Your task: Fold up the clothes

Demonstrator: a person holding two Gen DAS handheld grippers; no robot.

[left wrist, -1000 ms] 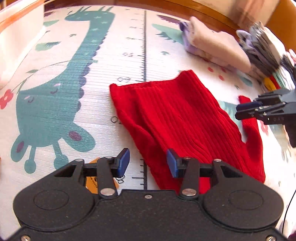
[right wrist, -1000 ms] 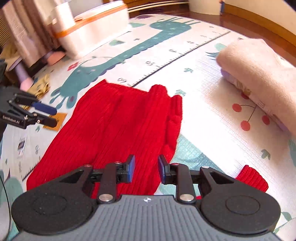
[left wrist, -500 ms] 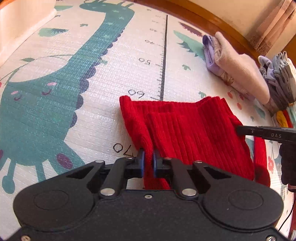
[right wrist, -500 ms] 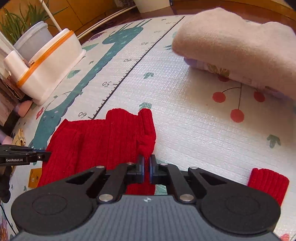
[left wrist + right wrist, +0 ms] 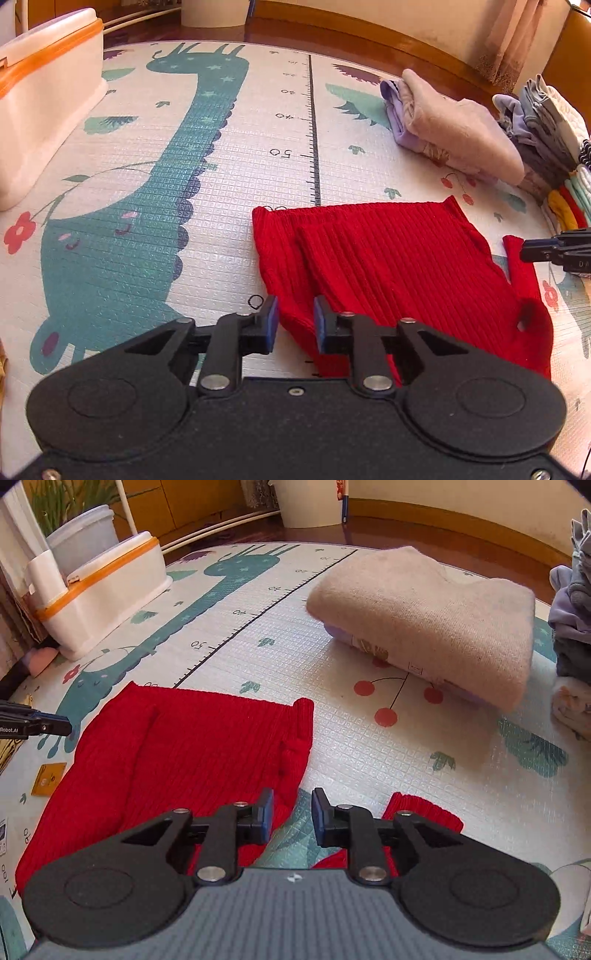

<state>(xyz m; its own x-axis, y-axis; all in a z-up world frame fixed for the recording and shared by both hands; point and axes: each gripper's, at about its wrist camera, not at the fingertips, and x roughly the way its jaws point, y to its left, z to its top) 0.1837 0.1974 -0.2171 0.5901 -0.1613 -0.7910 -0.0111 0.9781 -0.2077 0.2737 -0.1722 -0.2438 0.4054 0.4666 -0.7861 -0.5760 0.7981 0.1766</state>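
A red ribbed knit garment (image 5: 399,266) lies folded over on the play mat (image 5: 207,206), its top layer laid across the lower one. My left gripper (image 5: 294,324) stands open at the garment's near left edge, the cloth between its blue pads but not pinched. In the right wrist view the same red garment (image 5: 184,753) fills the lower left, with a loose red sleeve cuff (image 5: 421,810) behind the right finger. My right gripper (image 5: 291,814) is open over the mat just beside the garment's right edge. Each gripper's tip shows at the edge of the other view.
A folded beige garment (image 5: 428,616) lies on the mat at the right, with a stack of folded clothes (image 5: 550,147) beyond it. A white bin with an orange band (image 5: 99,590) stands at the far left. A small yellow card (image 5: 48,779) lies left of the red garment.
Both grippers were shut on the red garment's edges half a second ago and carried them forward; now both have opened and let go, with the folded layer lying flat.
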